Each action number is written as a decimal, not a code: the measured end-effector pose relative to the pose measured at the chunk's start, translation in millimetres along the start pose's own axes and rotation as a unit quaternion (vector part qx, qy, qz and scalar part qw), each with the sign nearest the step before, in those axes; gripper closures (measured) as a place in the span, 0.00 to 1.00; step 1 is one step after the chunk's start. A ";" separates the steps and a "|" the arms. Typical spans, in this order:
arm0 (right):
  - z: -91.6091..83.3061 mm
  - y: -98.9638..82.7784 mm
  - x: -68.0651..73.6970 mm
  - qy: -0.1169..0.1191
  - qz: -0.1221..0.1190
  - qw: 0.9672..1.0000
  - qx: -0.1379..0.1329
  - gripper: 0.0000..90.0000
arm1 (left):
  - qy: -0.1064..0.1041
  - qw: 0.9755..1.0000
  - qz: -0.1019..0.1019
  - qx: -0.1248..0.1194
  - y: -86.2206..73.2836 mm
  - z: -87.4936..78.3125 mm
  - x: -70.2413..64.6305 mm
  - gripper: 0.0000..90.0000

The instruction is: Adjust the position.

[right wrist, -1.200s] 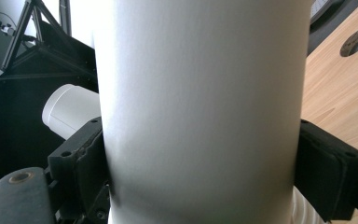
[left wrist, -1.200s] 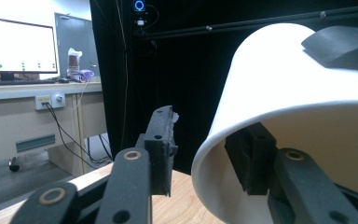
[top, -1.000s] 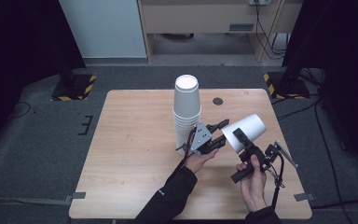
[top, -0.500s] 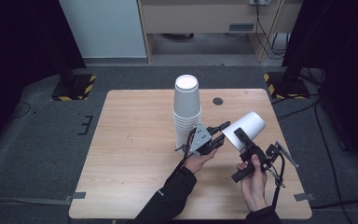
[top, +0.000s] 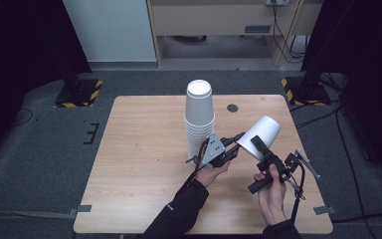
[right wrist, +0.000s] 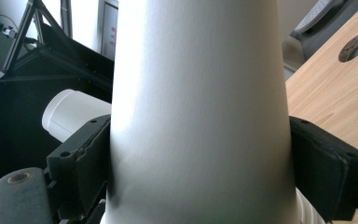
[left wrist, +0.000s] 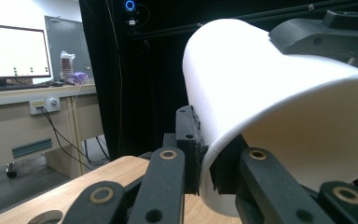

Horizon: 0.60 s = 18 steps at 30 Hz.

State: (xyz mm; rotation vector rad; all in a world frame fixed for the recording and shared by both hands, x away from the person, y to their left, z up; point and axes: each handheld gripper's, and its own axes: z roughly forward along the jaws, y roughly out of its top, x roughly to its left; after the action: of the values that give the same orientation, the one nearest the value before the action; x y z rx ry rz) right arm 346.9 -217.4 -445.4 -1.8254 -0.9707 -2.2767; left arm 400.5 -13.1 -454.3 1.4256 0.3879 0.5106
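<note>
Left gripper (top: 236, 141) on cup (top: 260, 136) rim

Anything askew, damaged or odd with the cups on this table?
Nothing spilled or visibly damaged. The cup stack stands upright on the table. The one tilted thing is the single white paper cup, held off the table: the right gripper clamps its body, the left gripper pinches its rim, as the left gripper view shows.

Both grippers are chunky black things – the left gripper (top: 231, 149) has a grey three-cornered plate on top, and brass-ringed screw holes dot its black linkage arms. The right gripper (top: 258, 144) trails a dark cable and has ridged black pads; the person's left sleeve (top: 179, 214) is black.
</note>
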 end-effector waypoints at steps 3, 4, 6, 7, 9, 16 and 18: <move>0.2 -0.1 0.6 0.000 -0.001 1.000 0.002 0.15 | 0.001 1.000 0.001 0.000 0.7 -0.9 -0.1 0.92; 0.6 -0.3 0.9 0.001 -0.001 1.000 0.001 0.15 | 0.001 1.000 0.000 0.000 0.9 -1.2 0.0 0.92; 0.7 -0.1 1.3 0.003 0.000 1.000 0.004 0.15 | 0.002 1.000 0.002 0.000 1.5 -2.4 0.1 0.92; 1.0 0.0 1.4 0.004 -0.001 1.000 0.006 0.15 | 0.002 1.000 0.003 0.001 1.8 -2.9 0.1 0.92; 1.3 -0.2 1.4 0.005 -0.004 1.000 0.007 0.15 | 0.003 1.000 0.004 0.001 2.2 -3.6 0.3 0.93; 3.1 2.9 0.9 0.013 -0.013 1.000 0.015 0.14 | -0.001 1.000 0.007 0.005 2.9 -7.2 0.5 0.94; 3.4 3.8 0.7 0.012 -0.015 1.000 0.015 0.14 | -0.003 1.000 0.006 0.006 3.3 -8.0 0.1 0.94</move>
State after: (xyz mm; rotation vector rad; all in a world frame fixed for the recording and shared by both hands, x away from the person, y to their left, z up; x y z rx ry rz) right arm 351.1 -218.4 -442.8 -1.7791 -1.0293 -2.2836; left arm 395.9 -6.2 -451.9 1.4413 0.3785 0.5146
